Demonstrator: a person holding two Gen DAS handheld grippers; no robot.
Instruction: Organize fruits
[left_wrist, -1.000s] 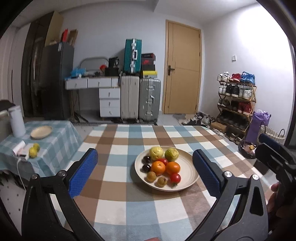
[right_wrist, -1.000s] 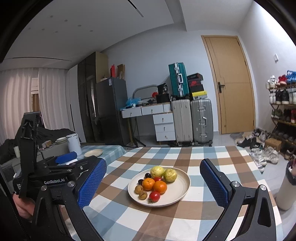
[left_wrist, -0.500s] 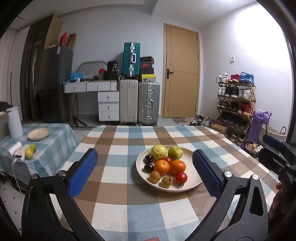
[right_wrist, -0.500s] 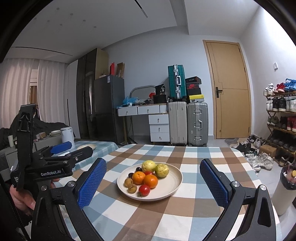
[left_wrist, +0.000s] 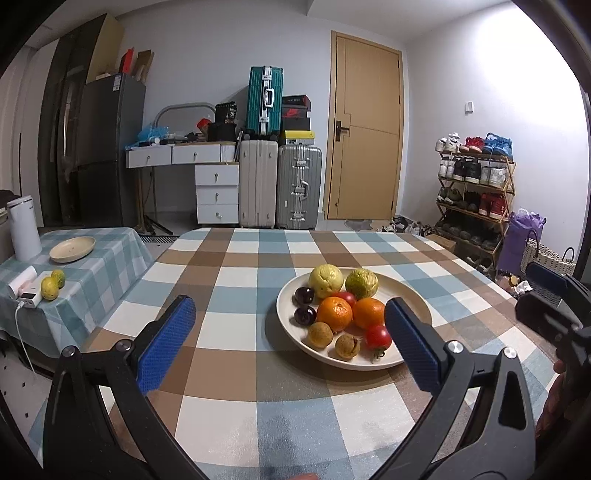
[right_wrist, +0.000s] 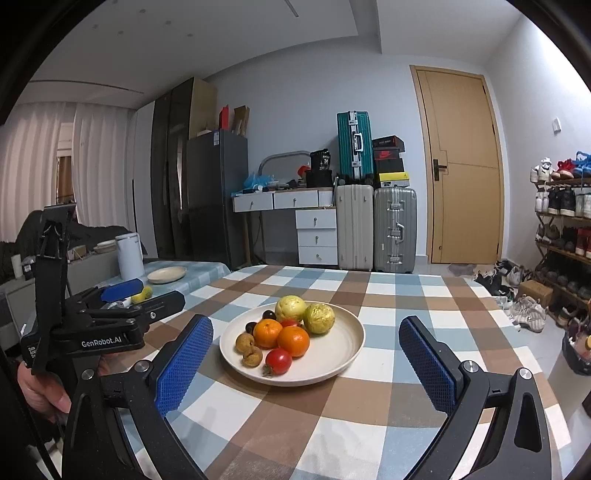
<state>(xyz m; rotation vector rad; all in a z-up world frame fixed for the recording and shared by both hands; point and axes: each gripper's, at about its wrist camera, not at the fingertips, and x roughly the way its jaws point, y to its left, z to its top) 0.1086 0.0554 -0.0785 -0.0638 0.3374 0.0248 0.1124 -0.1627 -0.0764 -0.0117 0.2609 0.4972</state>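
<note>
Two grippers' fingers spread wide, empty, fruit plate mid-table, clear cloth around.

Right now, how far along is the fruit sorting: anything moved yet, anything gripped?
Possibly started: two yellow-green fruits already sit on the side table, beside an empty small plate. In hand: nothing. The left gripper and right gripper are both open and hover short of the big plate. Left: everything on that plate, including two oranges, the tomato and two guavas.

checked table, fruit plate resting on it
</note>
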